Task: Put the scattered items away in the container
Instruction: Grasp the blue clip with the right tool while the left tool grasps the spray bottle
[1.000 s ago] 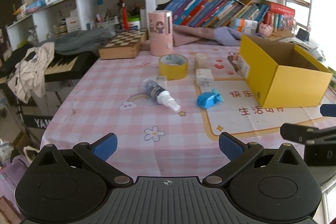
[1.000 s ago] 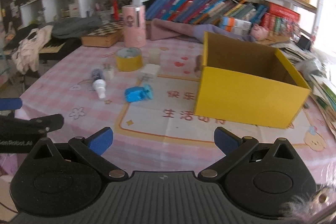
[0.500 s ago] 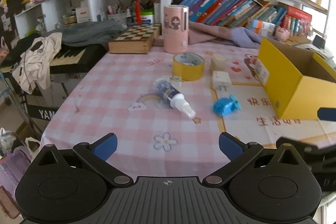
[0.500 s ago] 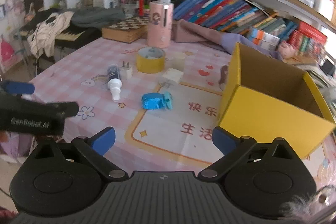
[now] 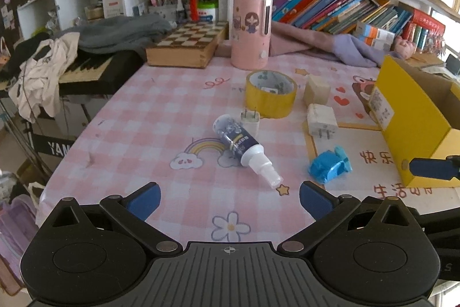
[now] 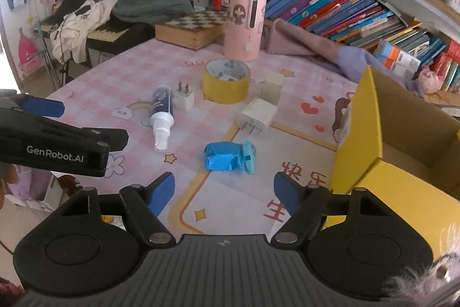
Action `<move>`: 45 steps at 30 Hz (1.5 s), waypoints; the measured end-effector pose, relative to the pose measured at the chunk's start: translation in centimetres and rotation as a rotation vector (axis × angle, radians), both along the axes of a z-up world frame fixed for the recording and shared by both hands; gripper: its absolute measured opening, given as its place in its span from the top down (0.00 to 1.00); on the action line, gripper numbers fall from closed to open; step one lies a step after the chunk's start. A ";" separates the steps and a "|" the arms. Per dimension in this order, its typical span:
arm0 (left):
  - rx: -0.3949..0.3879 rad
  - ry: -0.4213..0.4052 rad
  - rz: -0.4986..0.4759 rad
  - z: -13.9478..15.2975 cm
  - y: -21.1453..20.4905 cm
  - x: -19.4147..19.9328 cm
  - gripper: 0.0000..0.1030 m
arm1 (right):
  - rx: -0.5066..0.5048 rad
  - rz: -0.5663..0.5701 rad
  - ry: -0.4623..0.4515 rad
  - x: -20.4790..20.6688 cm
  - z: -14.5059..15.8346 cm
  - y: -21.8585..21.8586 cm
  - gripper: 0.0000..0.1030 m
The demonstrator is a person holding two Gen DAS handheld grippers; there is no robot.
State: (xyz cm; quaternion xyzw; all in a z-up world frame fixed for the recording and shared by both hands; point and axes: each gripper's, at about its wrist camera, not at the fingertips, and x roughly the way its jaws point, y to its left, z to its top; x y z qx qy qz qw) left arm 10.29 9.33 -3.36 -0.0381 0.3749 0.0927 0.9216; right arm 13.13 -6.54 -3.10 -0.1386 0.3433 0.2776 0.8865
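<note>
A yellow cardboard box (image 5: 408,117) (image 6: 382,151) stands open at the right of the pink checked table. Scattered left of it lie a spray bottle (image 5: 241,146) (image 6: 161,111), a blue wrapped item (image 5: 329,169) (image 6: 228,157), a yellow tape roll (image 5: 270,94) (image 6: 225,81), a small white plug (image 5: 250,120) (image 6: 184,98), a larger white charger (image 5: 321,120) (image 6: 257,114) and a cream block (image 5: 316,89) (image 6: 272,87). My left gripper (image 5: 228,199) is open and empty in front of the bottle. My right gripper (image 6: 224,192) is open and empty just in front of the blue item.
A pink cylinder holder (image 5: 250,32) (image 6: 244,25) and a chessboard box (image 5: 187,45) stand at the table's back, with purple cloth (image 5: 330,46) and bookshelves behind. A keyboard with clothes (image 5: 57,65) sits off the left edge.
Both grippers have moved forward and left toward the scattered items, which now look larger and nearer. The jaws stay open. Nothing on the table has moved.
</note>
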 end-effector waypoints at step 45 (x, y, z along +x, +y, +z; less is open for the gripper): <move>-0.071 0.156 0.016 -4.6 2.3 11.3 0.70 | -0.069 0.126 0.184 9.9 -5.0 4.1 0.56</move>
